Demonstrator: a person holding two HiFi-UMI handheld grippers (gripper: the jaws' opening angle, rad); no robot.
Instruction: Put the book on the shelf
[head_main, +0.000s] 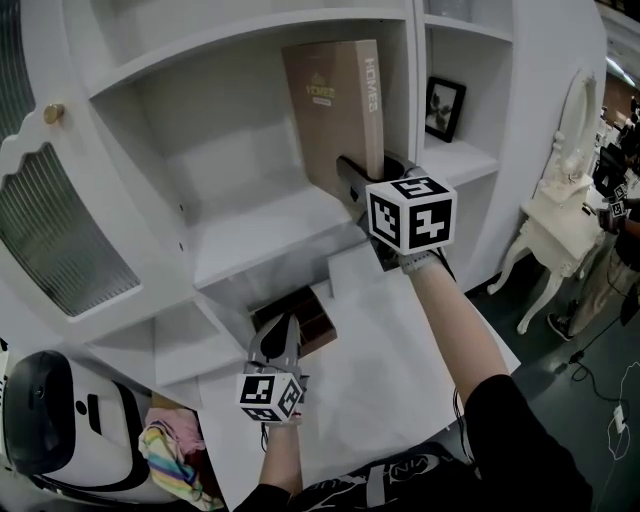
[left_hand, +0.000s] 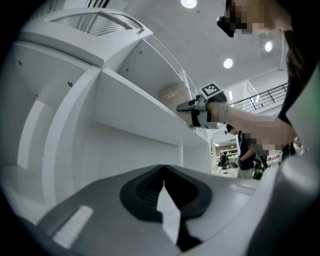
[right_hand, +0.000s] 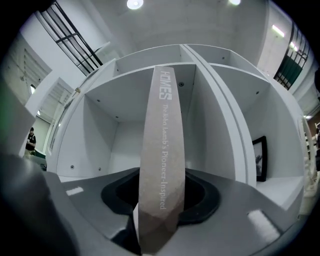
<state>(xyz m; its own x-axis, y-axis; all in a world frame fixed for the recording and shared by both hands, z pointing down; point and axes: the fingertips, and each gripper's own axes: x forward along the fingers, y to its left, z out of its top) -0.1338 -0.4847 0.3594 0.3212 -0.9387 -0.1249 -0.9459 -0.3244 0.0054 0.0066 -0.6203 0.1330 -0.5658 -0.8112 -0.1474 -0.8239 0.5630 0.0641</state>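
Head view looks steeply down; gripper views closely face the shelf (head_main: 250, 225), right sharing the book (head_main: 335, 110).

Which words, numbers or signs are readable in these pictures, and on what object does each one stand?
"HOMES": white letters at the top of the book spine.
"John Lamb's Pioneer-Inspired": smaller letters lower on the same spine; the word before it is too blurred to read.
Print on the book's front cover, head view: too small to read with certainty.
Framed picture: no readable text.
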